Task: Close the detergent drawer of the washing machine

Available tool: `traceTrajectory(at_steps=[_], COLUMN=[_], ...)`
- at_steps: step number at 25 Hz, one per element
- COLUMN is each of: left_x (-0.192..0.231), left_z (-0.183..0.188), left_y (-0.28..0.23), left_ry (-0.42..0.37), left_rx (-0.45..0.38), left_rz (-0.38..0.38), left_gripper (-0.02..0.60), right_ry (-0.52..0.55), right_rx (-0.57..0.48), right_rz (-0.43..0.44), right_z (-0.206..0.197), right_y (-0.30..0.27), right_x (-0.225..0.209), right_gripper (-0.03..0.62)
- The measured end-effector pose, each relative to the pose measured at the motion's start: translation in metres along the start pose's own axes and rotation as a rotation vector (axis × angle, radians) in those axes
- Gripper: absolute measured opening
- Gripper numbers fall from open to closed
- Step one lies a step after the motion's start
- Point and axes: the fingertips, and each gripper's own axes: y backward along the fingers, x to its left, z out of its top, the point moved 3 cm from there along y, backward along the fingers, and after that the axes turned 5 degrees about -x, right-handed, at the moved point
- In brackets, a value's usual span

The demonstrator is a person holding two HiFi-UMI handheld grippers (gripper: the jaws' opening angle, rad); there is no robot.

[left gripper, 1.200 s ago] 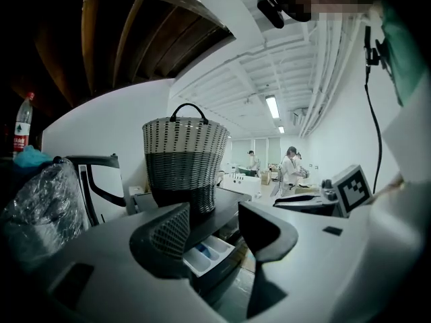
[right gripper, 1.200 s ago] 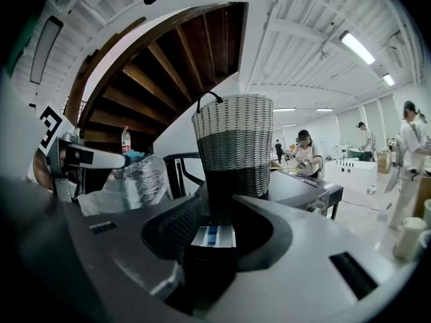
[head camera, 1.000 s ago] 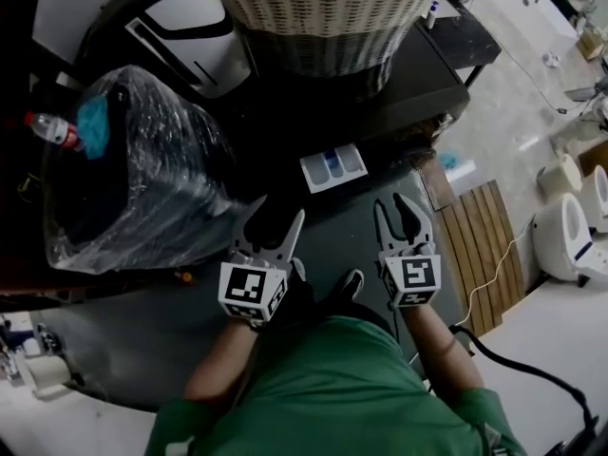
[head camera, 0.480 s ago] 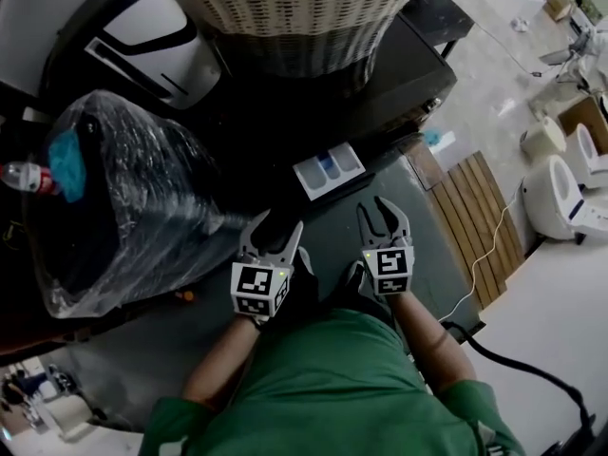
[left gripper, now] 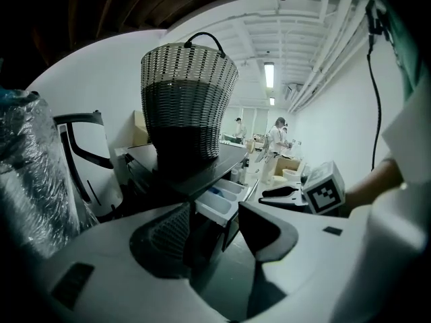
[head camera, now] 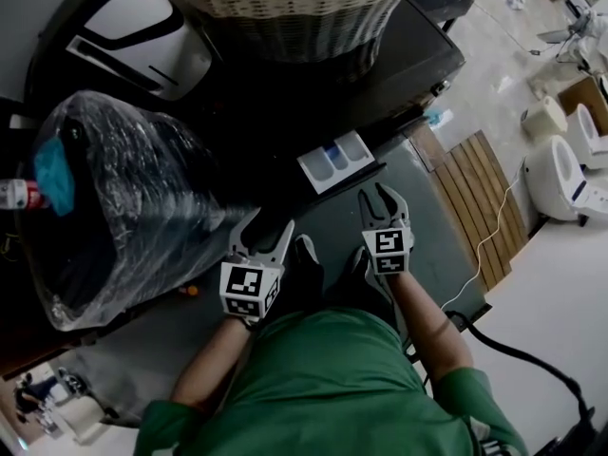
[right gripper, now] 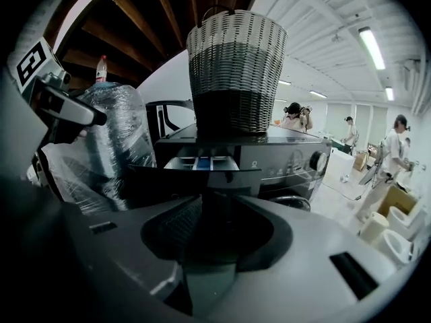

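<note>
The black washing machine (head camera: 380,84) has its detergent drawer (head camera: 334,160) pulled out, its white and blue compartments showing. My right gripper (head camera: 378,199) is open with nothing between its jaws, just in front of the drawer's front panel and not touching it. In the right gripper view the drawer (right gripper: 199,163) lies straight ahead beyond the gripper (right gripper: 215,227). My left gripper (head camera: 264,234) is also open and holds nothing, lower left of the drawer. From the left gripper (left gripper: 212,231) the drawer (left gripper: 222,197) shows ahead, with the right gripper (left gripper: 296,194) beside it.
A wicker basket (head camera: 285,8) stands on top of the machine. A black bin wrapped in plastic film (head camera: 114,198) stands close on the left. A wooden slat mat (head camera: 475,217), a white cable (head camera: 484,255) and white fixtures (head camera: 560,179) lie to the right. People stand far down the room (right gripper: 296,116).
Both grippers have come down and tipped lower. The right one has moved closer to the drawer's front. Both sets of jaws stay as wide as before.
</note>
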Motion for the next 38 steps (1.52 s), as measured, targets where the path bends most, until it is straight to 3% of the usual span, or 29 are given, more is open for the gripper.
traceTrajectory(at_steps=[11,28,38], left_x=[0.01,0.023,0.028], left_z=[-0.009,0.0,-0.001], left_y=[0.001,-0.003,-0.013], left_ry=[0.012,0.047,0.06], left_rx=[0.031,0.011,0.025], left_rz=[0.048,0.087,0.08], left_gripper=[0.224,0.224,0.224], right_ry=[0.043,0.056,0.065], right_rx=[-0.008,-0.01,-0.021], right_rz=[0.039,0.075,0.083], right_z=[-0.002,0.018,0.027], right_y=[-0.023,-0.06,-0.078], right_x=[-0.002,-0.002,0.001], right_gripper=[0.172,0.176,0.178])
